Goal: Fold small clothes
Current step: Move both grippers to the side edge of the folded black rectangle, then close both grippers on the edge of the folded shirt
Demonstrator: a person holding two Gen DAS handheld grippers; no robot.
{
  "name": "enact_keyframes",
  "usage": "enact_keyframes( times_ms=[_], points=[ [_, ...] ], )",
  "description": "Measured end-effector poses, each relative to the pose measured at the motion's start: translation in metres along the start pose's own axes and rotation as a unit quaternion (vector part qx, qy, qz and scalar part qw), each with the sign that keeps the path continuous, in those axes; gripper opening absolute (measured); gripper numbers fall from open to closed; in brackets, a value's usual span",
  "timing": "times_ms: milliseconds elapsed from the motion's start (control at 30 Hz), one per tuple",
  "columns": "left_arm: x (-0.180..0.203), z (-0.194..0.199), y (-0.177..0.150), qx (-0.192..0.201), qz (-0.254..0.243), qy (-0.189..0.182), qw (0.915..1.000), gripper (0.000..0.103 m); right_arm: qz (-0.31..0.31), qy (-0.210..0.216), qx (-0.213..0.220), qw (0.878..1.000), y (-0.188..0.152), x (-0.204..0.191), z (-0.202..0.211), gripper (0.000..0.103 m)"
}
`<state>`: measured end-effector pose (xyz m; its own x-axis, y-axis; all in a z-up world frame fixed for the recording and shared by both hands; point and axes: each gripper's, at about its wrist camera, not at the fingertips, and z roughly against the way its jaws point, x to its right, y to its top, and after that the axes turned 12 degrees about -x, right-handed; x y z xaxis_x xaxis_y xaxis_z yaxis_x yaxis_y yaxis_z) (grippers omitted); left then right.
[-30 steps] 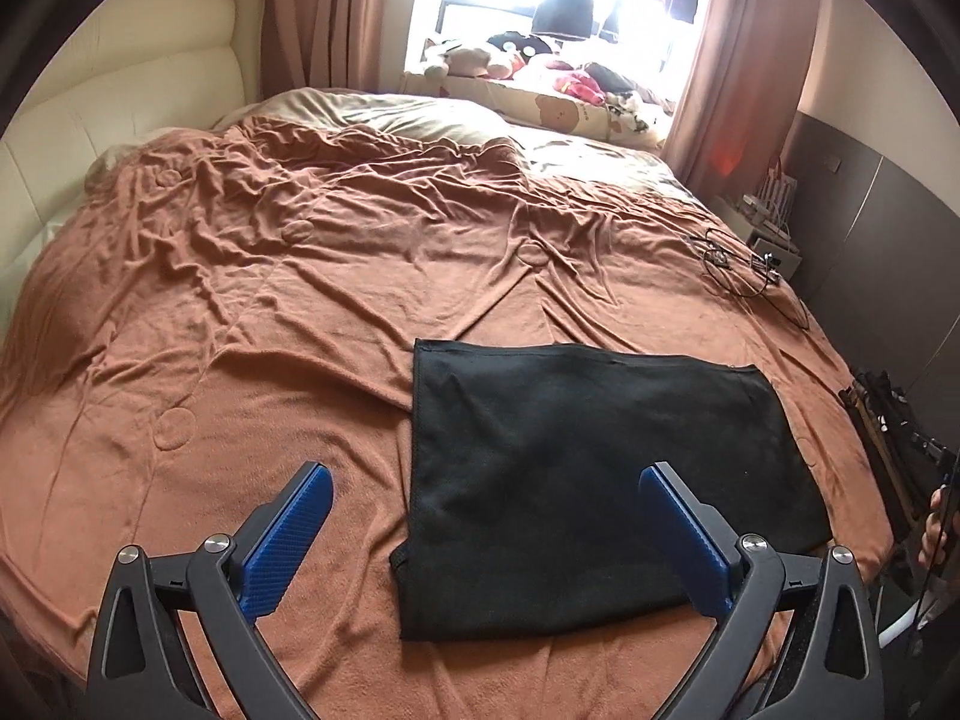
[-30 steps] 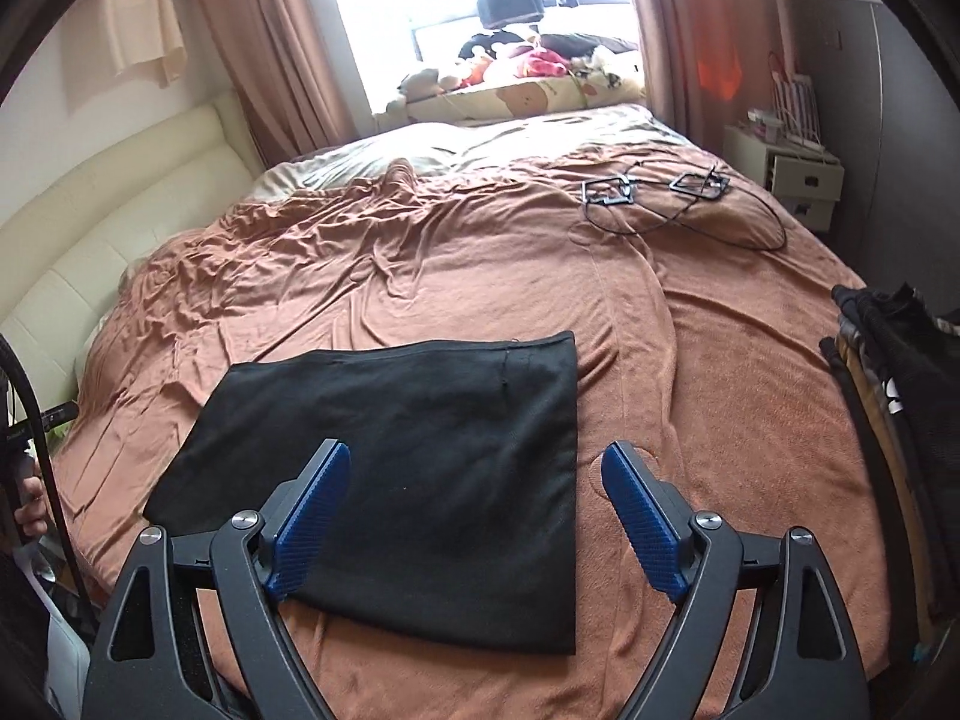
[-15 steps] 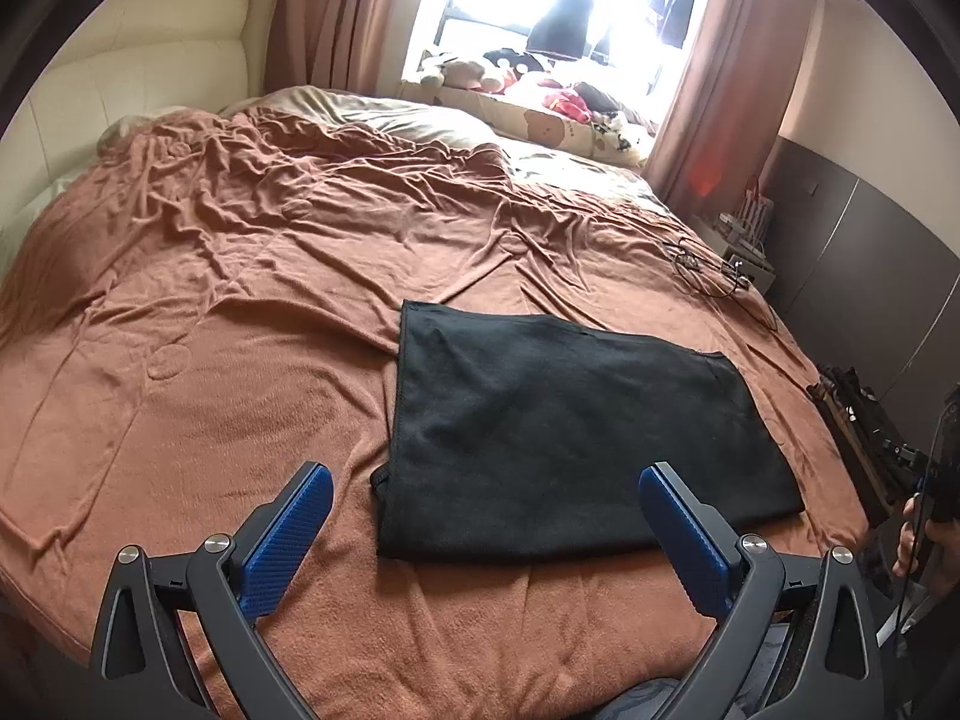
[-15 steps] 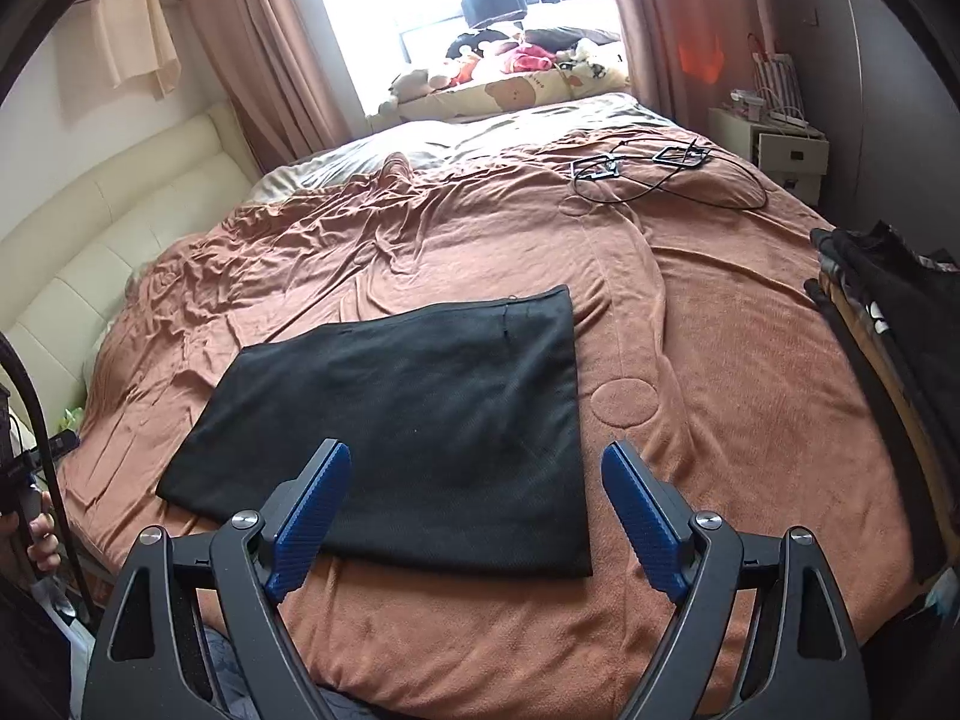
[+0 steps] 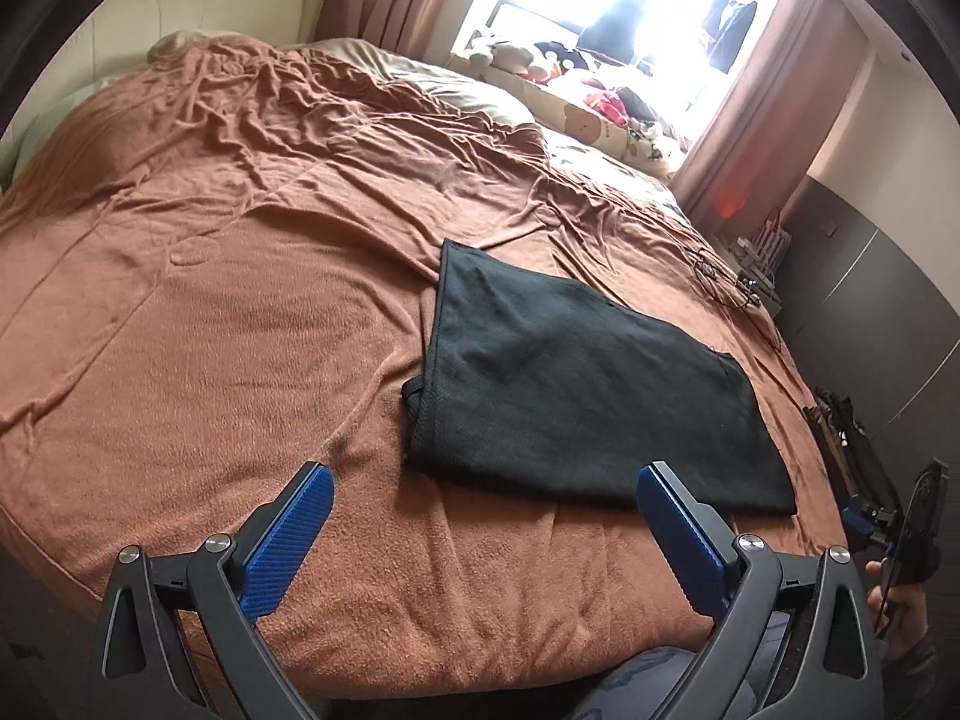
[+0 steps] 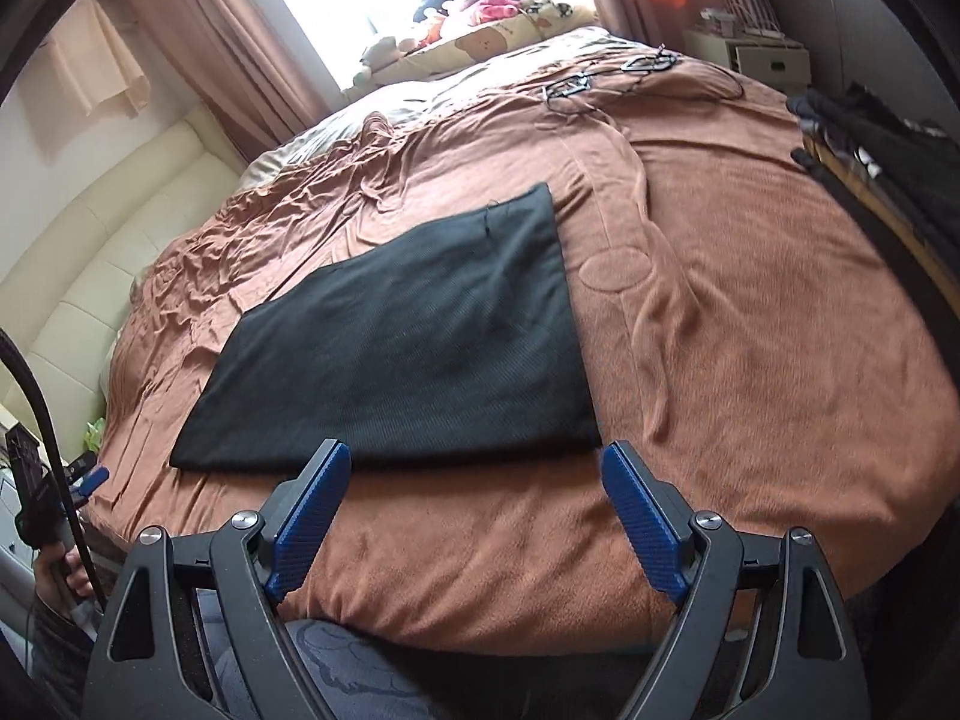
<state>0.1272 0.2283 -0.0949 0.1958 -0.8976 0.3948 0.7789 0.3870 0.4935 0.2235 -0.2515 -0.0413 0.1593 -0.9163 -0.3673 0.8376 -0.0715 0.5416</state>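
Left wrist view: wrinkled brown blanket (image 5: 240,324) across a wide bed, bright window (image 5: 630,6) beyond, cream headboard (image 5: 180,6) far left. Folded black garment (image 5: 582,384) flat on the blanket, ahead of the left gripper (image 5: 480,516), jaws wide, empty. Right wrist view: right gripper (image 6: 477,507) likewise wide, nothing held; only here, white nightstand (image 6: 756,54) and dark clothes pile (image 6: 888,156) right of the garment (image 6: 408,336).

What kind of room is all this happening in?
Most likely a home bedroom. A large bed under a brown blanket fills both views, with a cream padded headboard behind it, curtains at a bright window, and soft toys along the sill. A black garment lies folded on the blanket.
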Motion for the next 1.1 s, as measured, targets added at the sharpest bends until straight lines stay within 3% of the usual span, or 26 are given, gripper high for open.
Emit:
enact_keyframes(
  times_ms=[300,433,500,700,767,900,1100],
  points=[
    [-0.025,-0.024,-0.001,-0.033,0.072,-0.03,0.9965,0.067,-0.04,0.044,-0.011,0.998,-0.002,0.021,-0.011,0.084],
    [-0.026,-0.038,0.0,-0.051,0.081,-0.029,0.9949,0.067,-0.067,0.075,-0.027,0.995,-0.004,0.032,-0.024,0.062],
    [-0.026,-0.044,0.002,-0.055,0.087,-0.028,0.9943,0.067,-0.082,0.083,-0.035,0.993,-0.002,0.037,-0.032,0.058],
    [-0.028,-0.06,0.005,-0.069,0.116,-0.034,0.9903,0.06,-0.128,0.101,-0.045,0.985,0.003,0.051,-0.051,0.057],
    [-0.029,-0.064,0.005,-0.07,0.131,-0.045,0.9879,0.059,-0.147,0.113,-0.05,0.981,0.004,0.056,-0.06,0.052],
    [-0.031,-0.075,0.007,-0.079,0.154,-0.041,0.984,0.052,-0.183,0.132,-0.056,0.973,0.01,0.067,-0.075,0.045],
    [-0.031,-0.088,0.008,-0.09,0.176,-0.034,0.9797,0.049,-0.219,0.132,-0.051,0.965,0.015,0.077,-0.089,0.045]
  ],
)
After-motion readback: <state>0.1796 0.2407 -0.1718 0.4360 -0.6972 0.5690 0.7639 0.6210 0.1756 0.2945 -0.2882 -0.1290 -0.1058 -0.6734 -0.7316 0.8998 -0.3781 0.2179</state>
